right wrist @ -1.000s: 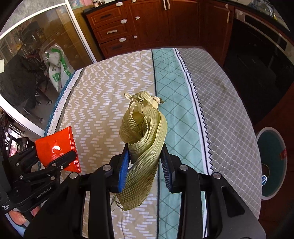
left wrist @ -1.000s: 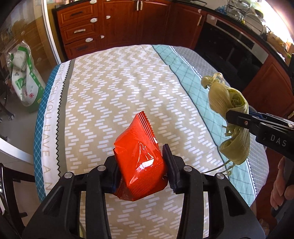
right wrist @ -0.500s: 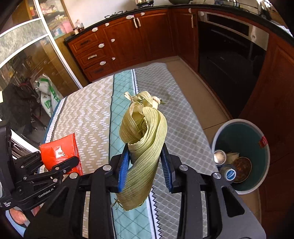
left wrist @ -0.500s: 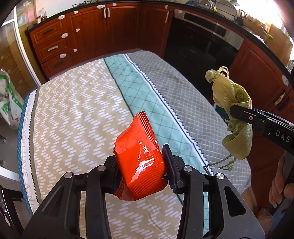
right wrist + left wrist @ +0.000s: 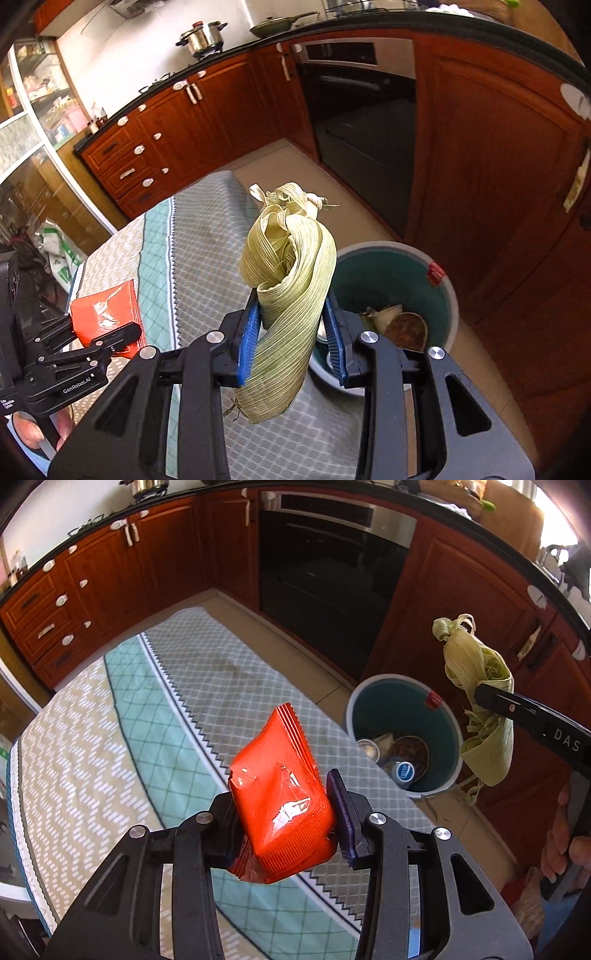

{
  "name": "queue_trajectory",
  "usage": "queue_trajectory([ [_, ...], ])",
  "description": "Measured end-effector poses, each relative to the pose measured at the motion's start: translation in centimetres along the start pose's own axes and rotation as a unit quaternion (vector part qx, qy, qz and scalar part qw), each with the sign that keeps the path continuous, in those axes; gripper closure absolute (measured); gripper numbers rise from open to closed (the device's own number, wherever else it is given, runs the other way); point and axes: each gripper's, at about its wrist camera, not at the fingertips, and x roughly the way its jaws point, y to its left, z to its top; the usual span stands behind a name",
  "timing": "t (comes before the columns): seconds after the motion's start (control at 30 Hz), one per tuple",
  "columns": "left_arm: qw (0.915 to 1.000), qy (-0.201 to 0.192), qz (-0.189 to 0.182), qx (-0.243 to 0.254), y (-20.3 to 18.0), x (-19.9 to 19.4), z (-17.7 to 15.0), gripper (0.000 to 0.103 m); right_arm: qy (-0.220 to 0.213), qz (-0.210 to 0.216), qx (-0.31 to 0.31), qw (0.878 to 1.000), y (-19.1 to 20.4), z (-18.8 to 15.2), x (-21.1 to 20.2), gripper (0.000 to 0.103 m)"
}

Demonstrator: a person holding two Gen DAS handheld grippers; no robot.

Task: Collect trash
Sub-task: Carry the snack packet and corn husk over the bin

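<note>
My left gripper [image 5: 284, 812] is shut on a red snack packet [image 5: 280, 794] and holds it above the table's right edge. My right gripper [image 5: 293, 325] is shut on a pale green corn husk [image 5: 291, 280], held in the air beside the table. The husk also shows in the left wrist view [image 5: 480, 709], to the right of the bin. A round bin with a teal inside [image 5: 373, 698] stands on the floor beyond the table edge, holding cans and other trash. In the right wrist view the bin [image 5: 406, 266] lies just behind and right of the husk, and the packet [image 5: 107, 310] shows at left.
The table has a patterned cloth [image 5: 110, 738] in beige, teal and grey. Red-brown cabinets [image 5: 103, 579] and a black oven [image 5: 325, 550] line the walls behind. Tiled floor lies between table and cabinets.
Both grippers have swung to the right with their loads, from over the table towards its right edge. The bin has come fully into both views.
</note>
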Motion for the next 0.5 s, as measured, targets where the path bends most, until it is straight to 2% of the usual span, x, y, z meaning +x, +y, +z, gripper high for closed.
queue_trajectory([
  [0.23, 0.9987, 0.02, -0.024, 0.04, -5.6, 3.7, 2.7, 0.061, 0.014, -0.03, 0.034, 0.999, -5.5, -0.6, 1.0, 0.071],
  [0.5, 0.9939, 0.056, -0.048, 0.082, -10.9, 9.0, 4.6, 0.061, 0.043, -0.038, 0.063, 0.996, -9.2, -1.5, 3.1, 0.071],
])
